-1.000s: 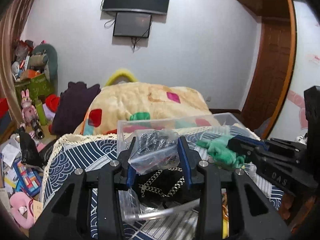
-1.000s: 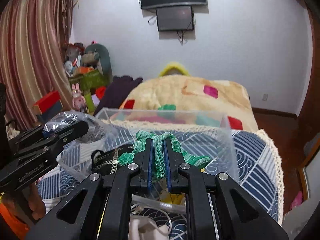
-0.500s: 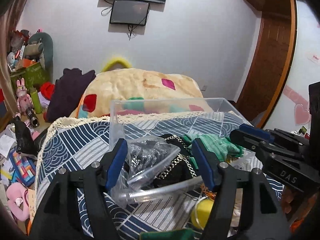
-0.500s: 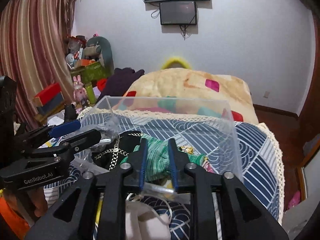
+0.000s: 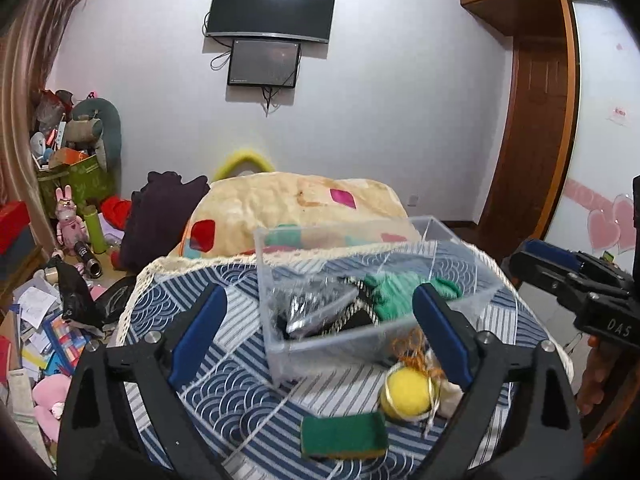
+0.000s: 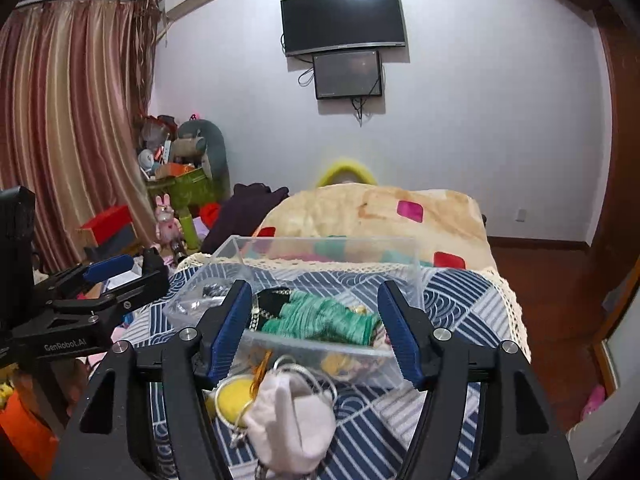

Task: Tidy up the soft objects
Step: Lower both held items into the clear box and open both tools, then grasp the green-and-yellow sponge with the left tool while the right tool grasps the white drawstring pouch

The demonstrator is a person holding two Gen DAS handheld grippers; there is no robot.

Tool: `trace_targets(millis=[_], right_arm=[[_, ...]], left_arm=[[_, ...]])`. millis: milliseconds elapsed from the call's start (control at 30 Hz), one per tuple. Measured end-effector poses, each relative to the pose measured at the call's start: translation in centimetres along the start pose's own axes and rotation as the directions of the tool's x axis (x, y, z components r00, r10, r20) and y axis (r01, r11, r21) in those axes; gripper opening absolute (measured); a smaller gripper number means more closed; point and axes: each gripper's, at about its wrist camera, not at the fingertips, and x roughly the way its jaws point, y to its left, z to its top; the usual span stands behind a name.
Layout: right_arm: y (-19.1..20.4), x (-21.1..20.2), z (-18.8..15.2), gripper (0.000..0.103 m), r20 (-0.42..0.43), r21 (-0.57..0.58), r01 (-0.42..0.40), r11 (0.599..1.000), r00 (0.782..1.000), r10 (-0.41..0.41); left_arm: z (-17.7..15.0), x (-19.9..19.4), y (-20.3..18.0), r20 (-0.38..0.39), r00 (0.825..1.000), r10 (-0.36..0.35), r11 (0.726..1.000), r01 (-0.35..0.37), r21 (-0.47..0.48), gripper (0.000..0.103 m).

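Observation:
A clear plastic box (image 5: 280, 280) (image 6: 408, 256) stands on the blue patterned cloth. Inside it lie a green knitted piece (image 5: 390, 292) (image 6: 324, 316), a black chain-trimmed item (image 6: 270, 300) and a clear bag of dark bits (image 5: 316, 308). My left gripper (image 5: 320, 332) is open and empty just in front of the box. My right gripper (image 6: 314, 332) is open and empty, its jaws either side of the box front. A yellow ball (image 5: 404, 394) (image 6: 232, 398), a green sponge (image 5: 344, 436) and a white pouch (image 6: 292, 420) lie on the cloth in front.
The cloth-covered table (image 5: 224, 392) has a lace edge. Behind it is a bed with a cream patchwork blanket (image 5: 300, 208). Clutter and toys fill the floor at the left (image 5: 44, 320). A wooden door (image 5: 532, 140) is at the right.
Both grippers opened and drew back from the box. The left one let go of the clear bag, the right one let go of the green knitted piece; both now lie in the box.

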Motion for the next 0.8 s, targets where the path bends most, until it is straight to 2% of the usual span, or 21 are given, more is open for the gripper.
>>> trace_targets(millis=[133, 433, 600, 800], right_arm=[[0.0, -0.2, -1.5, 0.062, -0.014, 0.010, 0.006, 1.000, 1.000, -0.006], [0.3, 1.1, -5.2, 0.062, -0.094, 0.026, -0.019, 0.999, 0.995, 0.022], [0.6, 2.1, -6.7, 0.062, -0.138, 0.030, -0.030, 0.999, 0.990, 0.034], [0.8, 3.5, -8.5, 0.062, -0.191, 0.025, -0.035, 0.999, 0.981, 0.039]], left_arm=[[-2.1, -0.2, -0.2, -0.042, 0.999, -0.002, 1.000, 0.002, 0.012, 0.096], [-6.0, 1.2, -1.0, -0.127, 0.989, -0.074, 0.996, 0.067, -0.056, 0.096], [-7.8, 1.8, -1.4, -0.166, 0.984, -0.071, 0.997, 0.063, -0.053, 0.096], [-9.8, 2.2, -0.8, -0.194, 0.977, -0.083, 0.993, 0.066, -0.093, 0.096]])
